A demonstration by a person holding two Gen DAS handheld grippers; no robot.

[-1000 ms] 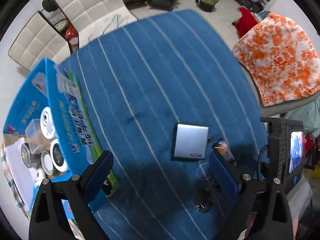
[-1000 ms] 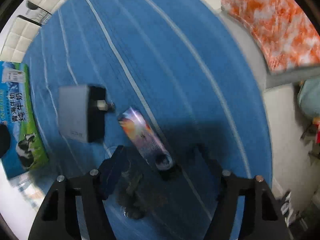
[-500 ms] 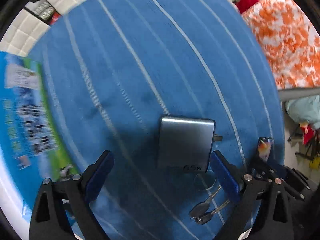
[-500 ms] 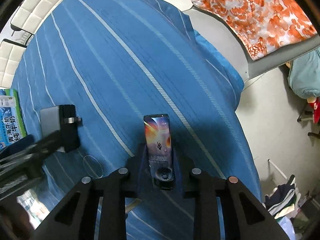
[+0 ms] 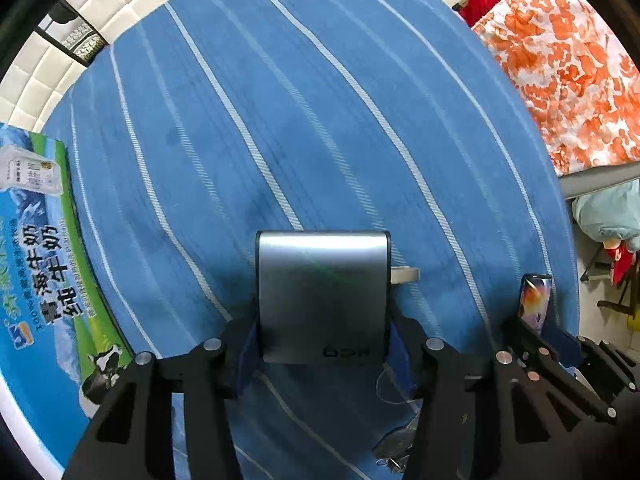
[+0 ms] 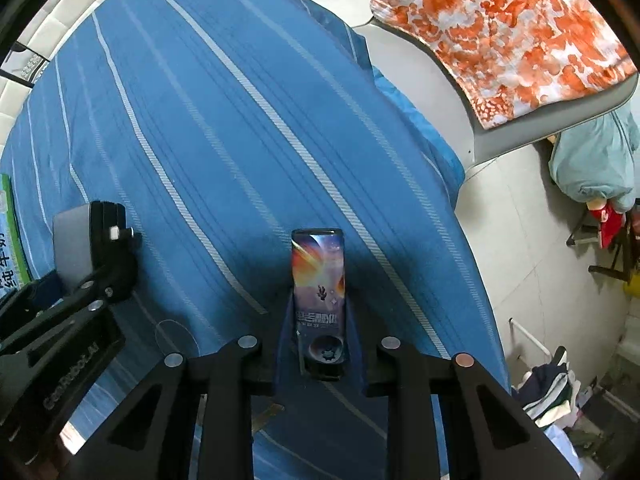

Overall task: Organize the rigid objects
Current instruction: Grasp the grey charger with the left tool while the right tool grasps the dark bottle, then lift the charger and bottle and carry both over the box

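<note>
Here, left claw (image 5: 322, 338) clamping charger (image 5: 322, 296), right claw (image 6: 318, 344) clamping tube (image 6: 319, 292), blue striped cloth (image 5: 320, 100).

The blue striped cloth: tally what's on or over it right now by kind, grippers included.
Hand-held grippers: 2, the left hand-held gripper and the right hand-held gripper
Grey charger: 1
Printed lighter: 1
Keys: 1 bunch
Milk carton box: 1
Total: 6

A blue tablecloth (image 5: 320, 120) with pale stripes, a grey charger (image 5: 322, 296), an orange-and-white blotched cloth (image 6: 520, 28).
</note>
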